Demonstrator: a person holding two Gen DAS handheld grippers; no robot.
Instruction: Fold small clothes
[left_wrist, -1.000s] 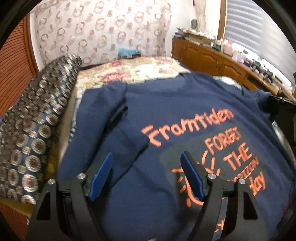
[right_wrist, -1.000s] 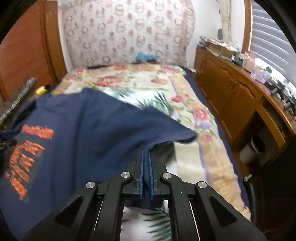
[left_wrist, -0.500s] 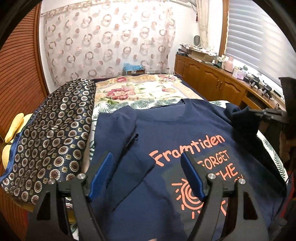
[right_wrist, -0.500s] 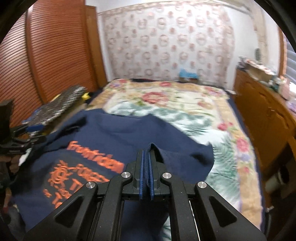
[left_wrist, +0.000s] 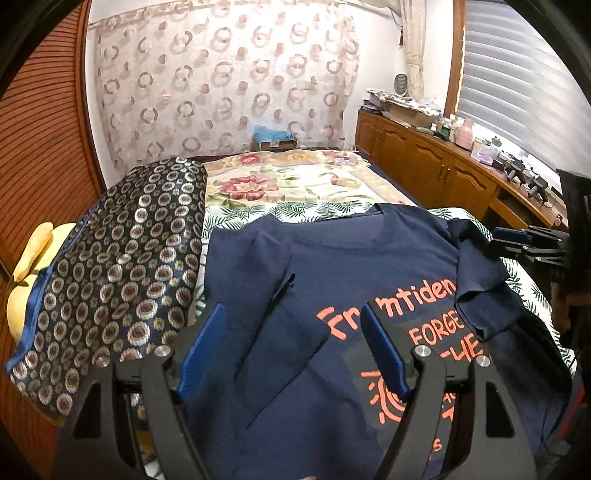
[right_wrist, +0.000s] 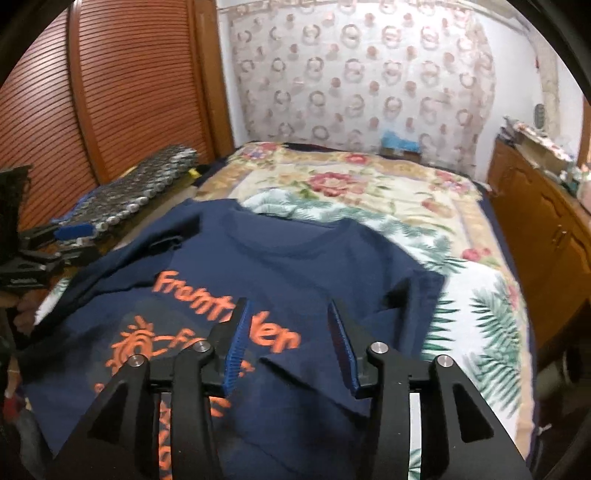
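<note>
A navy T-shirt (left_wrist: 343, 266) with orange lettering lies face up on the bed, also in the right wrist view (right_wrist: 280, 254). Both sleeves are folded inward: the left sleeve (left_wrist: 280, 332) and the right sleeve (left_wrist: 480, 291), the latter also in the right wrist view (right_wrist: 402, 317). My left gripper (left_wrist: 291, 350) is open and empty above the shirt's left half. My right gripper (right_wrist: 291, 347) is open and empty above the folded right sleeve; it also shows at the right edge of the left wrist view (left_wrist: 517, 243).
A floral bedspread (left_wrist: 280, 184) covers the bed. A patterned dark bolster (left_wrist: 110, 280) lies along the left side by a yellow cushion (left_wrist: 29, 258). Wooden cabinets (left_wrist: 436, 173) with clutter line the right wall. A slatted wardrobe (right_wrist: 122, 92) stands at left.
My right gripper carried the right sleeve inward over the shirt, then opened and let it go. My left gripper rose and drew back, still open.
</note>
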